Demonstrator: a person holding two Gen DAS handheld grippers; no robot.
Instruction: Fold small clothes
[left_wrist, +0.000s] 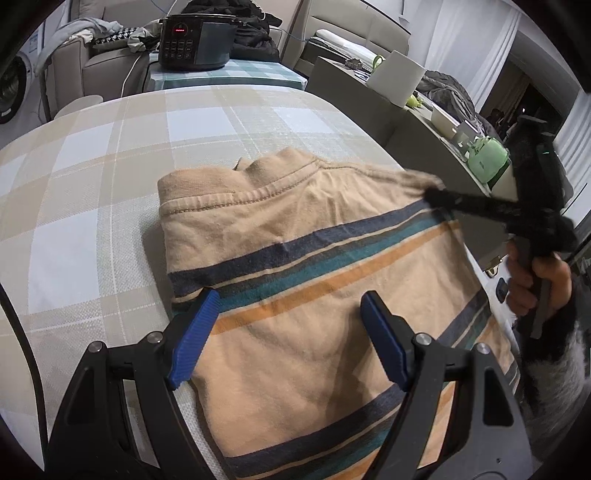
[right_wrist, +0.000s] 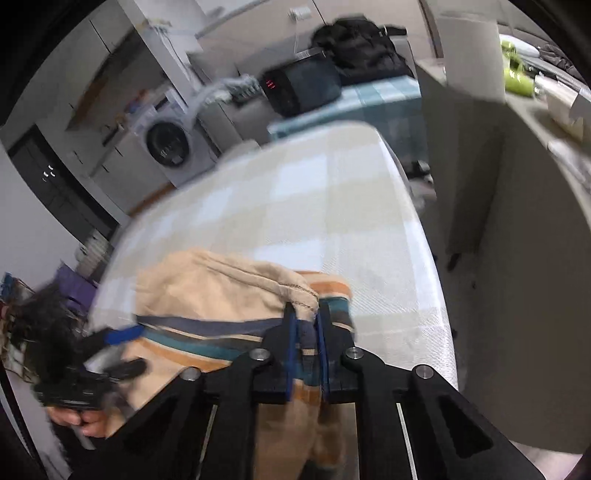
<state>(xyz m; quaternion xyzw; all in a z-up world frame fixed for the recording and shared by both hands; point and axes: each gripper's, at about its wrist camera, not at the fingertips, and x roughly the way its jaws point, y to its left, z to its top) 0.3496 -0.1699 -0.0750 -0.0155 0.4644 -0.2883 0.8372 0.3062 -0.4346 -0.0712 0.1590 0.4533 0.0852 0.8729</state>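
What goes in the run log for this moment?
left gripper: open over striped shirt | right gripper: pinching shirt edge | checked tablecloth: shirt partly folded

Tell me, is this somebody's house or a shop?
Most likely a home: a washing machine stands by the wall, a sofa is piled with clothes, and an electric cooker sits on a small table.

Left gripper (left_wrist: 288, 332) hangs angled down, blue pads (left_wrist: 194, 339) spread wide with nothing pinched between them. Over on the right, the right gripper (right_wrist: 306, 350) is angled down too, its blue pads (right_wrist: 290, 354) drawn close and clamping a bunched fold of cloth. The right hand (left_wrist: 535, 284) wraps its fingers around that gripper's handle; the left hand (right_wrist: 79, 419) curls around its own handle, blurred.
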